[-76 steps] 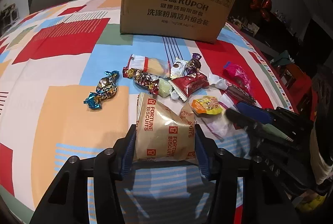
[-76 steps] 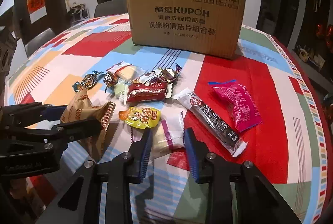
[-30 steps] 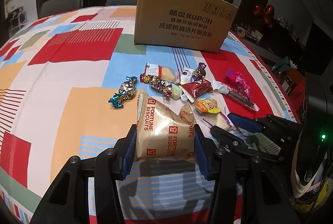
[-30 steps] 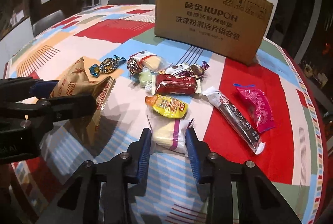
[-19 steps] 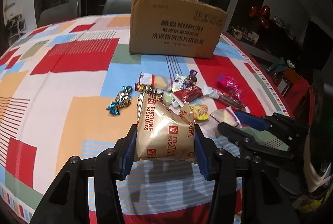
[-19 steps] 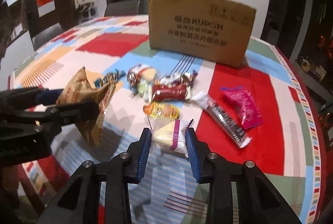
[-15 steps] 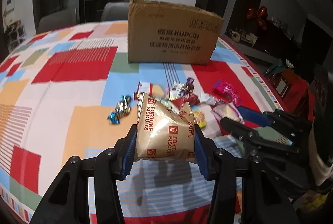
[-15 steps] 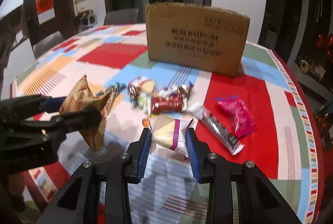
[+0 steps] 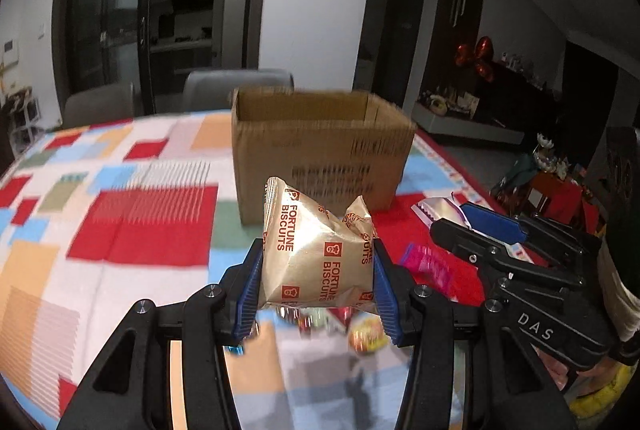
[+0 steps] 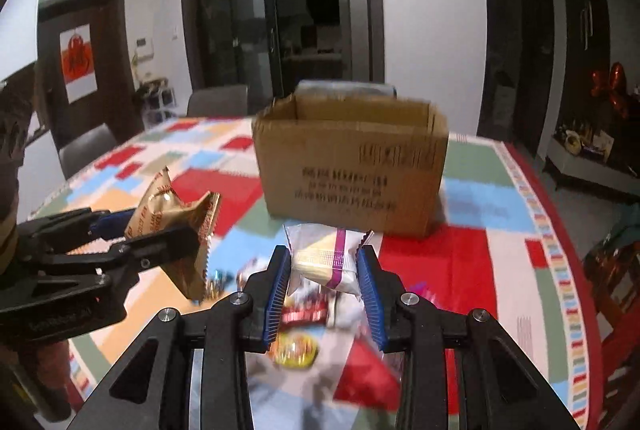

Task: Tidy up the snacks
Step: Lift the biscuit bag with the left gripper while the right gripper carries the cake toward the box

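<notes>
Pinching a gold Fortune Biscuits packet (image 9: 318,258) between its blue pads, the left gripper (image 9: 318,272) holds the packet clear of the table; both pads press on the packet's sides. The right gripper (image 10: 323,276) is likewise clamped on a clear-wrapped pale wafer snack with a purple band (image 10: 326,260), also raised off the surface. In the left wrist view the right gripper stands to the right, its snack's serrated wrapper edge showing at the fingertips; in the right wrist view the left gripper and its packet stand to the left.

Below and just beyond the grippers, the loose snacks on the table are blurred: a yellow packet (image 10: 295,350), a red packet (image 10: 302,315) and a pink packet (image 9: 426,264) can be made out.

Farther off, an open cardboard box (image 10: 352,166) stands upright on the patchwork tablecloth (image 9: 132,214), its top flaps open and dark print on its near face. Grey chairs (image 9: 236,88) stand behind the far table edge.
</notes>
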Tool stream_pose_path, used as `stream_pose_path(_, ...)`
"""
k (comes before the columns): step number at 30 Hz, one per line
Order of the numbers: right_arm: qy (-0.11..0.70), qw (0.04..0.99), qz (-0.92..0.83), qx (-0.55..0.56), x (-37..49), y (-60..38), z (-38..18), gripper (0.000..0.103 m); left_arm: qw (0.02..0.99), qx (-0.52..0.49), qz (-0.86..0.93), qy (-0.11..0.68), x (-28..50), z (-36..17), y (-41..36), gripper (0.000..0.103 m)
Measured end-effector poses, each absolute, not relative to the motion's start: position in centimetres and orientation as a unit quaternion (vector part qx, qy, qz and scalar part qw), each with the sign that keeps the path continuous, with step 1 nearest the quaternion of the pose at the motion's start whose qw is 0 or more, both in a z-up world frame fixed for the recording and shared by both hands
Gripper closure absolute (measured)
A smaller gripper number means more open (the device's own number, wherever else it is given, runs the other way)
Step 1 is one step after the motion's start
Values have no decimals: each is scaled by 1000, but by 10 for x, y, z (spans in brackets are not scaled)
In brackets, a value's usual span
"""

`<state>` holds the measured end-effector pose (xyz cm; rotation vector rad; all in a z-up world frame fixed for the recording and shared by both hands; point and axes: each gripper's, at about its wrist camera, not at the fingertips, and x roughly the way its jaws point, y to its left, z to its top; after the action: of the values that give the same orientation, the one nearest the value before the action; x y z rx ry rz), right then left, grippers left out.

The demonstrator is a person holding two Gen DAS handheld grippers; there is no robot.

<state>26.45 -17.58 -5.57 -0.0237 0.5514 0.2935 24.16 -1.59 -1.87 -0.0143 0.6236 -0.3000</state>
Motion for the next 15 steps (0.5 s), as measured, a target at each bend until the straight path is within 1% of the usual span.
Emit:
stream_pose_path(9,234,963,135,-1,308,-184,-10,67,953,26,-148,264,284,31,-21,54)
stream_pose_path(15,240,961,136,0,348,-190,14,67,950,48,-153,270,323,53,-24,54)
